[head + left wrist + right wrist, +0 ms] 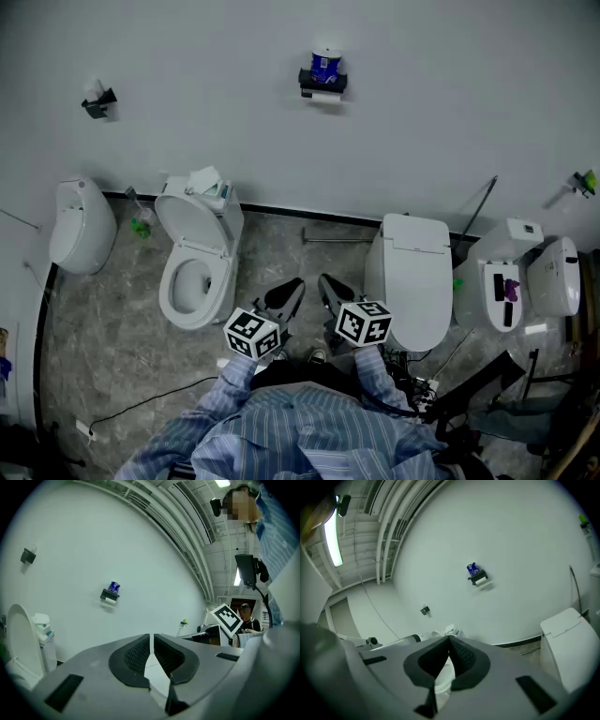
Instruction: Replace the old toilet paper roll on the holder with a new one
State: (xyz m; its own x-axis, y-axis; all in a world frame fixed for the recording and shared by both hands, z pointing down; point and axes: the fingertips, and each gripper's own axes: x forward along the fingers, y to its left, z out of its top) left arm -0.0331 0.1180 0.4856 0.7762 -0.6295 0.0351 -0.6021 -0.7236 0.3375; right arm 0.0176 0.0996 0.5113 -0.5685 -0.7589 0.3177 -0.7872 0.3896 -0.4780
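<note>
Left gripper (151, 638) and right gripper (449, 640): jaws fully closed, empty. Black wall-mounted holder (307, 84) with white toilet paper roll (325, 96) (blue pack (325, 66) on top) sits mid-wall. Only the left gripper view shows a bystander (244, 617).

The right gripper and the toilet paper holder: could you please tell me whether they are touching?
Apart. In the head view the right gripper sits near the person; floor and wall separate it from the holder.
</note>
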